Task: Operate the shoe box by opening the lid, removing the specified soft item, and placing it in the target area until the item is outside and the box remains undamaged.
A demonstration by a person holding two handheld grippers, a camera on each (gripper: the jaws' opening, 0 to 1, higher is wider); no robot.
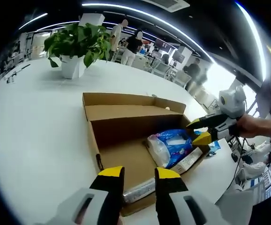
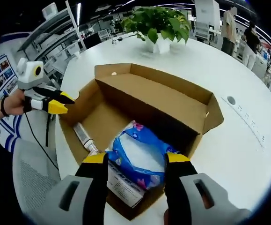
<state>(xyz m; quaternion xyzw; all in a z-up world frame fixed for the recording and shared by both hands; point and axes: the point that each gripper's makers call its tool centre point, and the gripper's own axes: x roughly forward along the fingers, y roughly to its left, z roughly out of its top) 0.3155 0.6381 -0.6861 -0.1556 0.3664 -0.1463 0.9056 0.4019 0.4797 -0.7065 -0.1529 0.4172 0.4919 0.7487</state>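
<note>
The cardboard shoe box (image 1: 126,123) stands open on the white table, its lid (image 1: 128,100) folded back on the far side. Inside lies a soft blue plastic packet (image 1: 175,142), a white carton (image 1: 187,161) and a silvery tube (image 1: 139,190). My left gripper (image 1: 139,174) is open above the box's near wall, over the tube. In the right gripper view, my right gripper (image 2: 136,158) hangs open just over the blue packet (image 2: 137,154), with the box (image 2: 86,105) and the tube (image 2: 83,135) beyond. Each gripper also appears in the other's view: right gripper (image 1: 201,131), left gripper (image 2: 55,102).
A potted plant (image 1: 75,44) in a white pot stands further back on the round white table (image 1: 37,126). Several people stand among desks in the background. The table edge (image 2: 55,140) runs close beside the box on the left gripper's side, with a cable hanging there.
</note>
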